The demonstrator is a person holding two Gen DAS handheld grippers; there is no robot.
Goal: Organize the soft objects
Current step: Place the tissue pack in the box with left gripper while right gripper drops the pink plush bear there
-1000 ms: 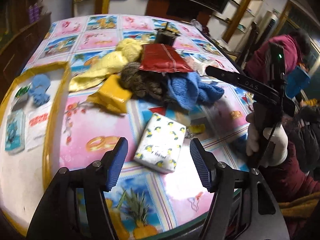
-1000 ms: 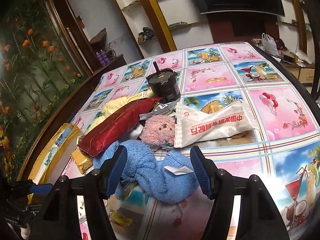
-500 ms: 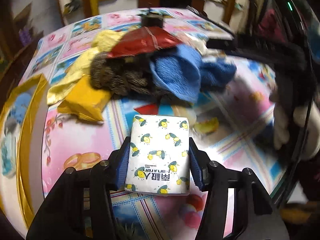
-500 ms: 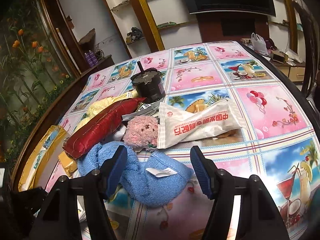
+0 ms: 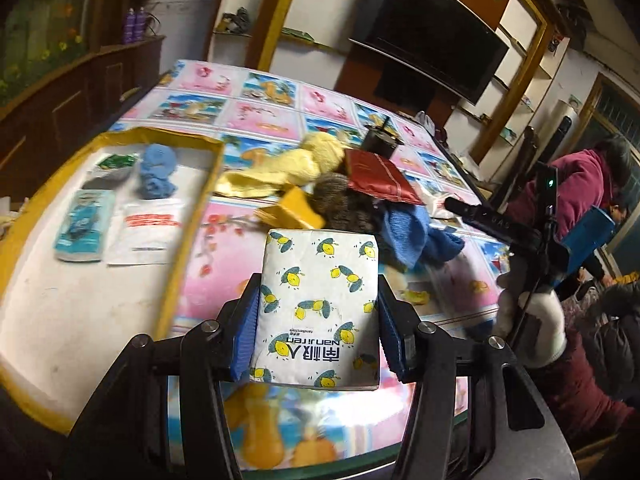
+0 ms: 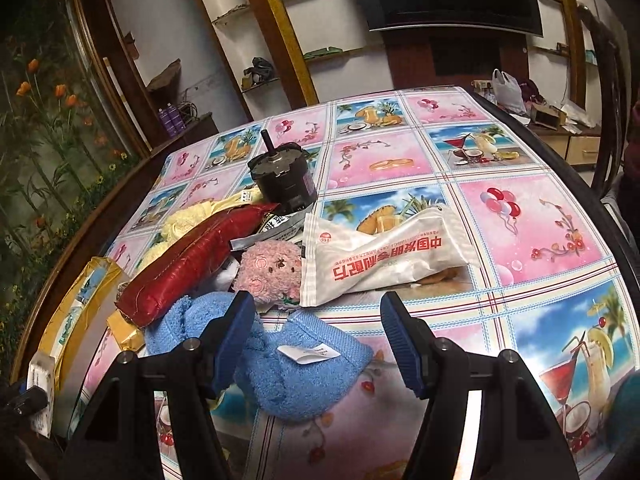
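My left gripper (image 5: 318, 332) is shut on a white tissue pack with a lemon print (image 5: 320, 304) and holds it above the table's near edge. A yellow-rimmed tray (image 5: 192, 216) lies to its left, with a blue cloth (image 5: 157, 172), a teal packet (image 5: 82, 220) and a white packet (image 5: 146, 232) in it. A pile with a blue towel (image 5: 412, 236), a red pouch (image 5: 376, 178) and yellow cloth (image 5: 288, 168) lies beyond. My right gripper (image 6: 316, 340) is open and empty, just above the blue towel (image 6: 296, 372), near a pink plush (image 6: 272, 270).
A black motor (image 6: 284, 176) stands behind the pile. A white snack bag (image 6: 384, 256) lies to the right of the plush. A red pouch (image 6: 192, 260) lies to the left. A person in red (image 5: 572, 196) sits beyond the table's right edge.
My left gripper closed on the lemon-print tissue pack, lifted it off the table and swung left toward the tray. My right gripper moved slightly closer over the blue towel and stayed open.
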